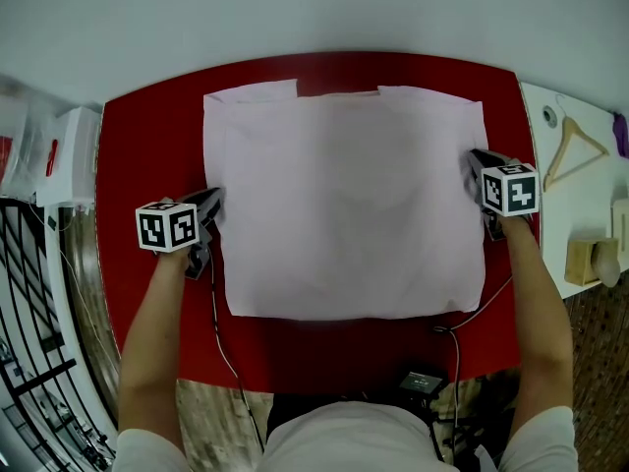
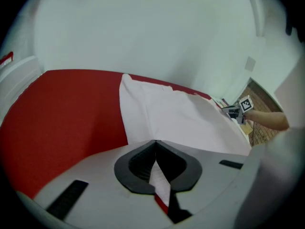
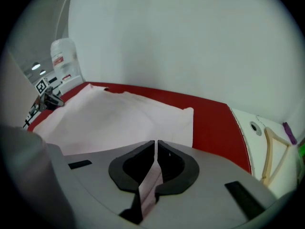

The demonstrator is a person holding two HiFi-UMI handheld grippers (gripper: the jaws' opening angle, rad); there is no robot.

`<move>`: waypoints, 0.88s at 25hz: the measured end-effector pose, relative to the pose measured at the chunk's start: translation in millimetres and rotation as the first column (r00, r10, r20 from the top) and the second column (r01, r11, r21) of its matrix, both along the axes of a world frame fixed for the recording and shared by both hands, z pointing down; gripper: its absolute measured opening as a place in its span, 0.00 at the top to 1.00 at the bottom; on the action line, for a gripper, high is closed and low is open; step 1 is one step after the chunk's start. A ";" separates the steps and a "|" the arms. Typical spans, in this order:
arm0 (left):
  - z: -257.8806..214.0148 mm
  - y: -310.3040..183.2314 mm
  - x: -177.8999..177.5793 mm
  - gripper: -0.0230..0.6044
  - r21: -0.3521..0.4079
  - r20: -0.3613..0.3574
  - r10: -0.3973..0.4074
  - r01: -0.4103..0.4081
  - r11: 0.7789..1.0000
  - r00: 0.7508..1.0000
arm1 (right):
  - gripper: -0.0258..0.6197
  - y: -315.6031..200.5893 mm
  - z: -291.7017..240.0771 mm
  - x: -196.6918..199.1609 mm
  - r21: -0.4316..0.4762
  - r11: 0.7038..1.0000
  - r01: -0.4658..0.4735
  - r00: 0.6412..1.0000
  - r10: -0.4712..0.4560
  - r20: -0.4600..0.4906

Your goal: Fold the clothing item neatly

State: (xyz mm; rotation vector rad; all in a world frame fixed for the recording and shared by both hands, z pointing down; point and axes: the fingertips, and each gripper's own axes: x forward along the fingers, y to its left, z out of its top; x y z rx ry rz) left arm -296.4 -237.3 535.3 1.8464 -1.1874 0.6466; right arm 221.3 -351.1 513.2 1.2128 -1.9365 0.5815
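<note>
Garment of pale pink cloth [image 1: 344, 205] lies flat on the red counter [image 1: 147, 146], its side edges pinched by the left hand-held gripper [image 1: 210, 205] and right hand-held gripper [image 1: 476, 163]. Best to lift both evenly, keeping the fabric taut.

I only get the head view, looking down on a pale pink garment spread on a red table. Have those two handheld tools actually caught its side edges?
Observer: Yes for the left gripper: its own view shows its fingers shut on the pale pink garment at its edge.
Operator: And the right one?
Observer: The right gripper too; a strip of fabric is pinched between its closed fingers.
Operator: What is behind the table?
Observer: A plain white wall rises behind the far edge of the red table.
</note>
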 end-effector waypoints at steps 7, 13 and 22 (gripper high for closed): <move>-49.4 62.4 41.4 0.96 0.063 -0.096 0.078 -0.072 0.995 0.992 | 0.92 72.7 -42.6 -26.7 -0.004 0.998 0.056 0.989 -0.055 0.134; -20.0 153.3 77.4 0.96 -0.107 -0.152 0.116 -0.133 0.985 0.982 | 0.92 182.7 -10.4 -32.7 -0.196 0.977 0.087 0.987 -0.057 0.153; 10.1 176.4 66.3 0.96 -0.184 -0.119 0.106 -0.127 0.975 0.987 | 0.93 211.9 23.4 -6.2 -0.229 0.970 0.077 0.995 -0.062 0.072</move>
